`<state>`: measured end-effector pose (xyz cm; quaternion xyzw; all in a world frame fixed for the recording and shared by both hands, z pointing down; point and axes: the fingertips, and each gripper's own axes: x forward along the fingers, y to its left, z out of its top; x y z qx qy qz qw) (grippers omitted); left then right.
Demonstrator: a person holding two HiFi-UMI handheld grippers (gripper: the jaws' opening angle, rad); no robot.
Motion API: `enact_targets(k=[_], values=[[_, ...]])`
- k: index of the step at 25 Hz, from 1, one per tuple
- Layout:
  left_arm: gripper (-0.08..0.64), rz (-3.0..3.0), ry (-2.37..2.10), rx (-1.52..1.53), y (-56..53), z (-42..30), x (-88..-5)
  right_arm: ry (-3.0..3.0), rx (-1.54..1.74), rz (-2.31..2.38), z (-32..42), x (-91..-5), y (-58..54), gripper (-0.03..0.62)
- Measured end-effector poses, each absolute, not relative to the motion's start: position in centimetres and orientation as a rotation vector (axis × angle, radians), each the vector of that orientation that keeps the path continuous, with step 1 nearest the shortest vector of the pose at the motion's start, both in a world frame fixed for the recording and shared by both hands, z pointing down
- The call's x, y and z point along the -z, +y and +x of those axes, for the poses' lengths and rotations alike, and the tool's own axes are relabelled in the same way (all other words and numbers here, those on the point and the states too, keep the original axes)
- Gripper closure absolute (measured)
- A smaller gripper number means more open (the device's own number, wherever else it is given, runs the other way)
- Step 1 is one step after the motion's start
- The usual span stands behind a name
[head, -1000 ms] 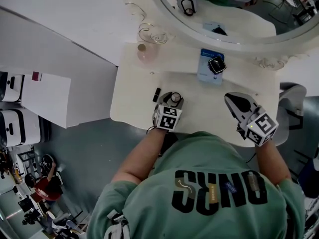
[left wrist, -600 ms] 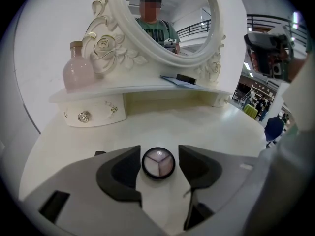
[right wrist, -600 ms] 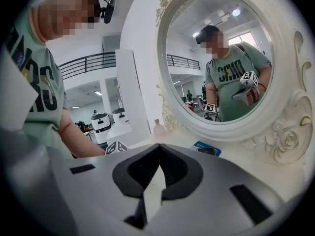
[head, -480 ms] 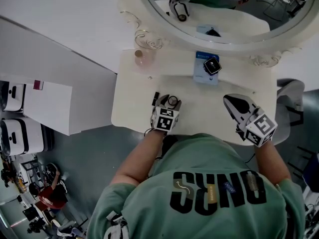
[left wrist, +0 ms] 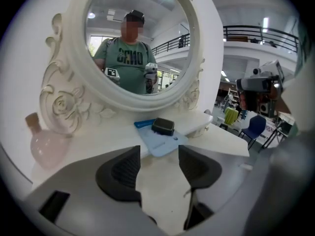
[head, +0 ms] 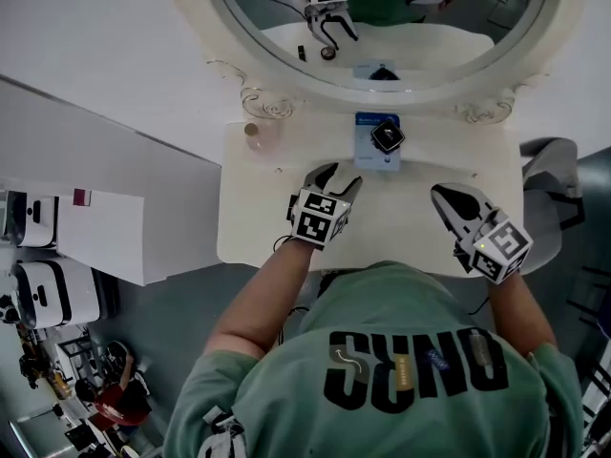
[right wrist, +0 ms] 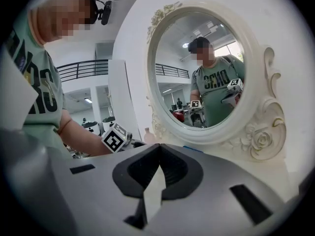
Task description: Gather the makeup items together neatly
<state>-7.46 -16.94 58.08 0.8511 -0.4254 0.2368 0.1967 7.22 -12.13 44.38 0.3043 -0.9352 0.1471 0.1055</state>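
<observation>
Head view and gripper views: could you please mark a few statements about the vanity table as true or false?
1. The compact lies on the blue card. True.
2. The pink bottle stands right of the card. False: it stands to its left.
3. The left hand-held gripper is open, with nothing between its jaws. True.
4. The right hand-held gripper grips the compact. False: its jaws are together and empty.

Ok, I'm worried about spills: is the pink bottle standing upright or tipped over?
Upright: the pink bottle stands on its base beside the mirror frame, with its stopper pointing up.
</observation>
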Motion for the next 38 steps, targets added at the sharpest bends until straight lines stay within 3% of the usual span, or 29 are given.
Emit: enact_targets(k=[11, 22, 38], values=[[0.256, 2.482, -0.888, -0.857, -25.2, 1.7, -58.0, -2.692, -0.516, 1.135, 14.9, -45.7, -12.0, 0.598], [0.224, 2.385, -0.859, -1.124, -27.4, 2.7, -62.4, -2.653, -0.562, 1.252, 18.9, -46.3, -13.0, 0.598], [0.225, 2.213, -1.131, -0.829, -22.0, 0.7, -59.3, -2.763, -0.528, 0.957, 17.6, -45.5, -15.5, 0.598]])
